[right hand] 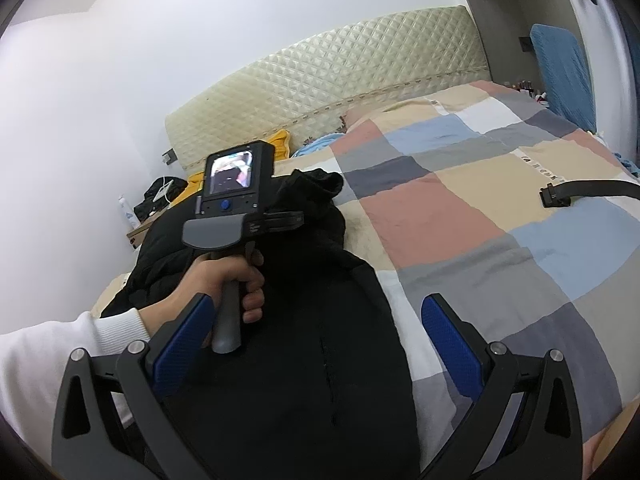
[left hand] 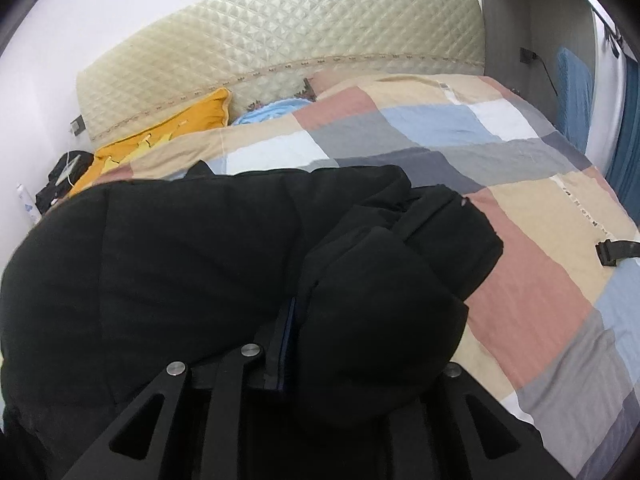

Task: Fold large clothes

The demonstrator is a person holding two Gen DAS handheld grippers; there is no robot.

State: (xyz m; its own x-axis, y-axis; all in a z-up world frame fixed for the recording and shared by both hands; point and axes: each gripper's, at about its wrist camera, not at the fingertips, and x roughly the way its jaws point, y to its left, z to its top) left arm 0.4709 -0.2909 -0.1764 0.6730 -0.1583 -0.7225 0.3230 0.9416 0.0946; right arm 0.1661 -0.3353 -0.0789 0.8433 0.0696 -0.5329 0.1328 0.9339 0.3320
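Observation:
A black padded jacket (left hand: 180,256) lies across the near left part of the bed. In the left wrist view my left gripper (left hand: 295,312) is nearly closed, and a folded bulge of jacket fabric (left hand: 380,320) sits pinched against its blue pad and covers the right finger. The right wrist view shows a person's hand (right hand: 228,280) in a white sleeve holding the left gripper's body (right hand: 236,200) over the jacket (right hand: 304,360). My right gripper (right hand: 320,320) stands wide open just above the jacket's near part, with nothing pressed between its blue pads (right hand: 452,344).
A checked duvet (left hand: 520,264) covers the bed, with a black strap and buckle (left hand: 616,252) lying on its right side. A quilted headboard (left hand: 280,52), a yellow pillow (left hand: 192,120) and a cluttered bedside stand (right hand: 156,204) are at the far left.

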